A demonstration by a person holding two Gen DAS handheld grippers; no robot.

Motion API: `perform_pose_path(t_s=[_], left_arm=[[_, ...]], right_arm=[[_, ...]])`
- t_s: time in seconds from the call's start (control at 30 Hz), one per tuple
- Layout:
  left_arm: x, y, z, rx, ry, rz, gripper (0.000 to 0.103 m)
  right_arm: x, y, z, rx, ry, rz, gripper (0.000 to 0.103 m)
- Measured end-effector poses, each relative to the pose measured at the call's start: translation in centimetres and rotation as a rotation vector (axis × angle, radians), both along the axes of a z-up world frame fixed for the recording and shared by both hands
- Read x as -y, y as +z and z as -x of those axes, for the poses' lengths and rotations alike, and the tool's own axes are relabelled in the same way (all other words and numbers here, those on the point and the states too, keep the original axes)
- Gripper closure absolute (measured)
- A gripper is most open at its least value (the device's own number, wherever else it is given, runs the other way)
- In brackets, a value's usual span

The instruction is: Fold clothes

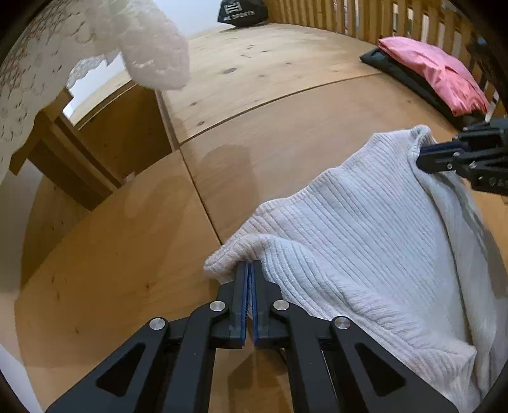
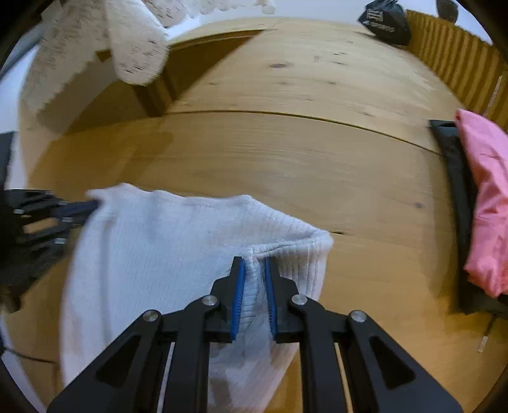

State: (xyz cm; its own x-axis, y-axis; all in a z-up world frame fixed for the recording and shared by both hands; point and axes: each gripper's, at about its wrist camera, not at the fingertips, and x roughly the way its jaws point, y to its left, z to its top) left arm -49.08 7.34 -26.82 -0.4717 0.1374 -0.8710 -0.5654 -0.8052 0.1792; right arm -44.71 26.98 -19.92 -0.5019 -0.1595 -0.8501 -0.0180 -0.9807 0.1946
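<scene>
A white ribbed knit garment (image 1: 365, 222) hangs stretched between my two grippers above the wooden table (image 1: 270, 104). My left gripper (image 1: 250, 265) is shut on one top corner of it, the cloth bunching over the black fingers. My right gripper (image 2: 253, 263) is shut on the other top corner, a fold of knit pinched between its blue pads. In the left wrist view the right gripper (image 1: 422, 157) shows at the right edge, gripping the garment's far corner. In the right wrist view the left gripper (image 2: 92, 206) shows at the left, and the garment (image 2: 152, 254) drapes down below both.
A folded pink garment (image 1: 435, 70) lies on a black one (image 1: 400, 76) at the table's right side, seen also as the pink garment (image 2: 489, 197). A black bag (image 2: 384, 22) sits at the far end by a slatted wooden rail (image 1: 365, 19). Lacy white cloth (image 1: 152, 47) hangs at upper left.
</scene>
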Motion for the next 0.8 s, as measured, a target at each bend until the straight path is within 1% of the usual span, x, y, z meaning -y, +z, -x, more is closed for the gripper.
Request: perform_pose_path(t_s=[0.07,0.13,0.17,0.2,0.27,0.33,0.4,0.43,0.47,0.5,0.53,0.57,0.6,0.63,0.7,0.73,0.77,0.8], left_arm=[[-0.3,0.8,-0.2,-0.017,-0.010,-0.006,0.103],[-0.6,1.6,-0.3,-0.034,-0.020,-0.011,0.098],[-0.6,2.3,-0.6,-0.044,-0.022,-0.018,0.096],[-0.2,3.4,-1.4,-0.053,-0.021,-0.034,0.096],[1.4,6.0,-3.9,-0.062,-0.023,-0.080,0.096],[3.2,8.6,-7.0,-0.066,-0.027,-0.125,0.095],[5.8,10.7,-12.9,-0.065,-0.041,-0.133,0.095],[7.0,11.7,-16.1,-0.069,-0.048,-0.131,0.094],[8.2,12.6,-19.1,-0.069,-0.053,-0.134,0.090],[9.3,13.2,-22.1,-0.062,-0.054,-0.144,0.086],[10.4,13.9,-25.0,-0.055,-0.055,-0.153,0.086],[11.3,14.3,-27.9,-0.038,-0.059,-0.166,0.082],[11.9,14.5,-30.8,-0.007,-0.068,-0.183,0.077],[12.3,14.3,-33.4,0.021,-0.074,-0.198,0.075],[11.9,13.0,-37.7,0.079,-0.082,-0.219,0.071],[11.1,11.7,-39.1,0.126,-0.094,-0.229,0.070],[10.1,10.2,-40.2,0.167,-0.102,-0.232,0.070],[9.1,8.8,-40.9,0.188,-0.099,-0.230,0.070]], right_arm=[[-0.7,1.8,-1.2,-0.068,-0.016,0.105,0.090],[-1.4,3.3,-3.5,-0.104,-0.030,0.190,0.090],[-1.5,3.9,-4.9,-0.103,-0.024,0.209,0.090],[-1.5,4.3,-6.6,-0.104,-0.022,0.214,0.090],[-1.0,5.8,-11.8,-0.096,0.013,0.239,0.090],[-0.6,6.8,-17.2,-0.070,0.028,0.218,0.089],[0.0,7.8,-22.7,-0.045,0.041,0.177,0.089],[0.4,8.4,-25.7,-0.045,0.037,0.148,0.086],[0.8,9.0,-28.7,-0.046,0.032,0.120,0.078],[1.2,9.4,-31.6,-0.049,0.031,0.109,0.073],[1.6,9.9,-34.4,-0.052,0.030,0.101,0.061],[2.1,9.9,-36.3,-0.051,0.027,0.101,0.051],[2.7,9.8,-38.0,-0.050,0.023,0.101,0.049],[3.3,9.3,-39.9,-0.045,0.010,0.113,0.048],[4.3,7.3,-41.8,-0.013,-0.008,0.128,0.048],[5.0,6.0,-42.6,0.007,-0.017,0.127,0.048],[5.8,4.8,-42.9,0.017,-0.018,0.096,0.048],[6.7,3.7,-43.3,0.024,-0.019,0.061,0.048]])
